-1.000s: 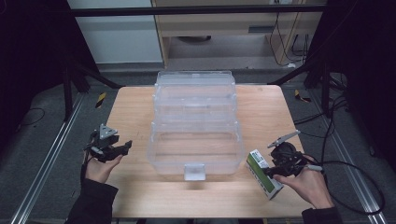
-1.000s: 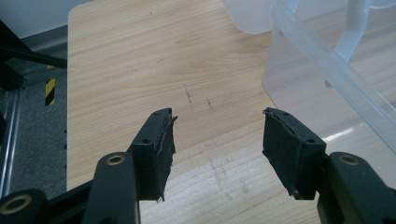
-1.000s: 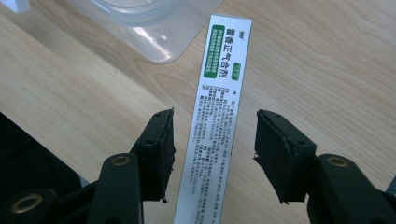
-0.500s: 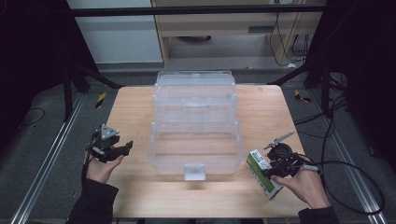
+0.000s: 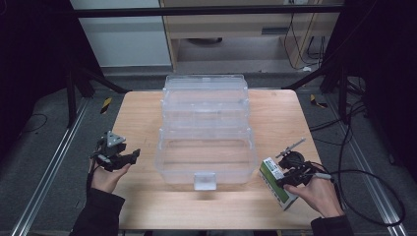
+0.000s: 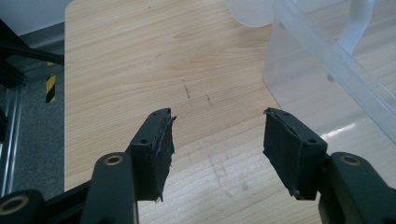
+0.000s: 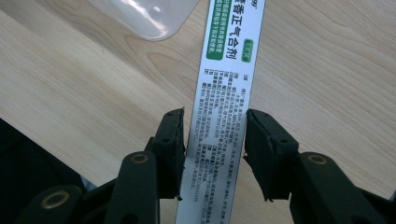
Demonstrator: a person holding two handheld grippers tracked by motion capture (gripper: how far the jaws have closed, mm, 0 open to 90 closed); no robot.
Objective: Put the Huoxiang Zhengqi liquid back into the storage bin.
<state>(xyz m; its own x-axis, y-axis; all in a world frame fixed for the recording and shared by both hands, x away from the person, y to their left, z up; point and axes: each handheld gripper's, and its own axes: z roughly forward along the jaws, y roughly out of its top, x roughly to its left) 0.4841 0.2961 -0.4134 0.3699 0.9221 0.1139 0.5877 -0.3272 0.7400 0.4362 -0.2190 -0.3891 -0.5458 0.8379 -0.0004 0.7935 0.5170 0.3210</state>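
A long white and green carton (image 5: 273, 181) with printed text lies on the wooden table (image 5: 142, 118) near its front right corner. My right gripper (image 5: 285, 179) straddles it. In the right gripper view the carton (image 7: 229, 70) runs up between the jaws of the right gripper (image 7: 215, 135). The jaws have just been closing: one pad meets the carton's edge, while the other stands a sliver off it. My left gripper (image 5: 132, 157) hovers over the table's left side, open with nothing in it. Bare wood shows between the left gripper's (image 6: 217, 135) pads.
A large clear plastic storage box (image 5: 167, 162) with stepped tiers takes up the table's middle, a latch tab at its front. Its wall (image 6: 327, 56) rises just right of my left gripper, and a clear rounded corner (image 7: 149, 18) lies ahead of the carton. Cables trail at right.
The right gripper's jaws have drawn in around the carton. The left hand has held still.
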